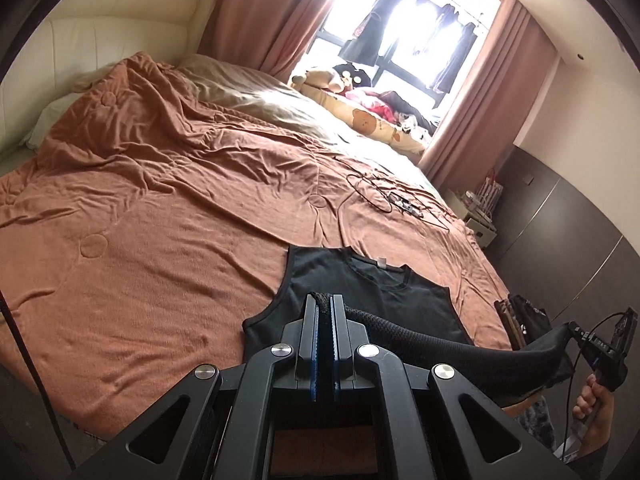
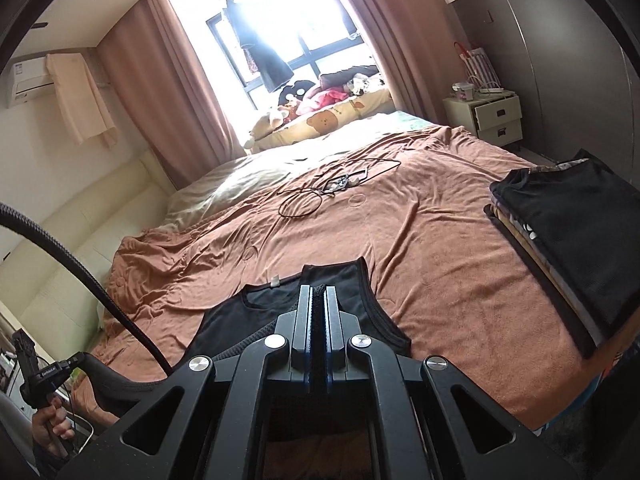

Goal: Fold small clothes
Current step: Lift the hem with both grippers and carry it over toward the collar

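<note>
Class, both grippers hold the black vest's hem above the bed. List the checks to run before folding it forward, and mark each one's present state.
1. Left gripper shut on the black mesh sleeveless vest: ok.
2. Right gripper shut on the vest: ok.
3. Hem taut between the grippers: not ok, it sags.
4. Collar end flat on the rust-brown bedspread: ok.
5. Thin black cable clear of the vest: ok.
6. Grips at matching corners: cannot tell.

A home bedroom: wide bed [image 1: 160, 200] under a rust blanket, pink curtains [image 2: 160, 80], bedside cabinet [image 2: 488, 118], soft toys [image 2: 296, 100] by the window.
</note>
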Tool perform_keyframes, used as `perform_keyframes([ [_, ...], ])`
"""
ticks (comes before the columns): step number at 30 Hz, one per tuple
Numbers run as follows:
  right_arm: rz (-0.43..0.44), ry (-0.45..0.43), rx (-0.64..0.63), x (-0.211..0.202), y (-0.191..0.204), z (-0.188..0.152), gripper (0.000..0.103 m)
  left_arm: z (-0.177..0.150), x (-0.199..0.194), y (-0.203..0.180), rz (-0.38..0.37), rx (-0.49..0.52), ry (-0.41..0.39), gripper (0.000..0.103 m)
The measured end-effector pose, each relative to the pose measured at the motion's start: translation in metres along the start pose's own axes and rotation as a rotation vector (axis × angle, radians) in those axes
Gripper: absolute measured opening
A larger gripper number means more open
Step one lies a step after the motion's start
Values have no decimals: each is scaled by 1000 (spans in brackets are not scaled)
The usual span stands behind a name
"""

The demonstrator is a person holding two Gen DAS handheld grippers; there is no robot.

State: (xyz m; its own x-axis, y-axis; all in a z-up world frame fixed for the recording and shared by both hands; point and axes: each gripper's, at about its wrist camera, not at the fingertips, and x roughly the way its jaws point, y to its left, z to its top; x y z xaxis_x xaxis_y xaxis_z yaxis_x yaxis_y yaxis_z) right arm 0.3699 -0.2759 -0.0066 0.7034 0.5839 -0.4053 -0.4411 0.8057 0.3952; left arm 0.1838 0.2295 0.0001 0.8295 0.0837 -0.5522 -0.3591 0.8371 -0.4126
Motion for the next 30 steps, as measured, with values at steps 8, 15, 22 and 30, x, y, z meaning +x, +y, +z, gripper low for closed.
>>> perform_keyframes([
  [8,-31,52,40,70,-3,22,1,25,56,8,49,-22,51,5],
  [15,-56,85,99,120,-12,34,1,47,107,4,91,11,100,5],
  [22,-85,122,137,168,-17,45,1,63,158,7,129,13,149,5],
  [30,-122,181,209,225,-29,45,1,68,214,23,181,7,219,5],
])
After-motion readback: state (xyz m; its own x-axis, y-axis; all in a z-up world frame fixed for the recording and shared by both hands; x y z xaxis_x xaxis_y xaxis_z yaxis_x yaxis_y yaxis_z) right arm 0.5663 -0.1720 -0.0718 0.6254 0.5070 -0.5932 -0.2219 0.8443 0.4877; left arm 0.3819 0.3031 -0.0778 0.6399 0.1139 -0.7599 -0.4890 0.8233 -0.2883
